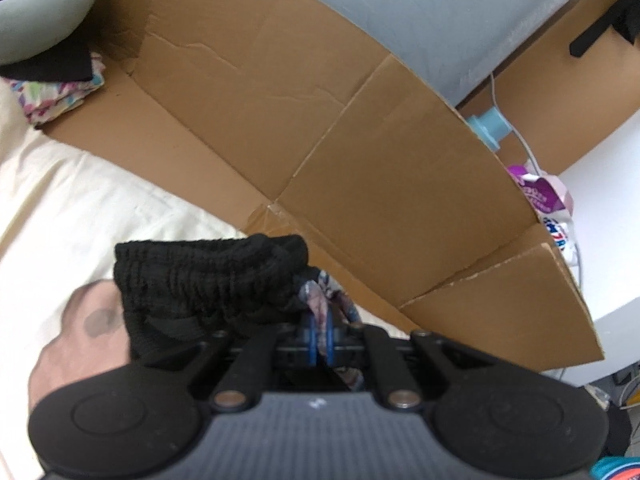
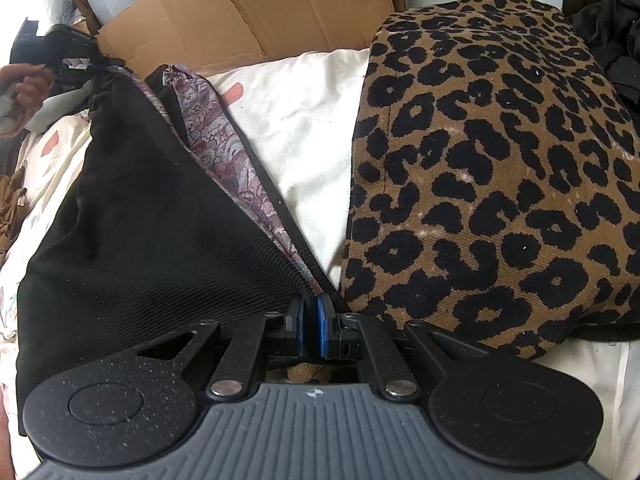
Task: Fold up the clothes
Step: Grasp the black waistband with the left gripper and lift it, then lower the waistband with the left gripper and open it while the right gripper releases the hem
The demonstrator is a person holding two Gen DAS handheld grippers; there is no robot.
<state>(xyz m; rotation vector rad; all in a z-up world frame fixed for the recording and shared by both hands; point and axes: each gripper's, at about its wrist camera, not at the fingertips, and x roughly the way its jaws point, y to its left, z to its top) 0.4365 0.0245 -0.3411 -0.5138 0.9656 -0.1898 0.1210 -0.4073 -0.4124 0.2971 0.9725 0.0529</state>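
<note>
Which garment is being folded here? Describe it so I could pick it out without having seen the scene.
On the cream bedding, left of the leopard-print cushion, a black ribbed garment stretches between the right gripper and left gripper, both shut on it. Unlike its neighbours, it has a gathered waistband and purple paisley lining.

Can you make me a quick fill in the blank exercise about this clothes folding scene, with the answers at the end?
1. The left claw is shut on the ______ waistband of the black garment.
2. Beside the black garment lies a cushion with a ______ print.
3. The brown sheet behind the bedding is flattened ______.
4. The right claw pinches the garment's black and ______ patterned layers.

Answers: gathered; leopard; cardboard; purple
</note>
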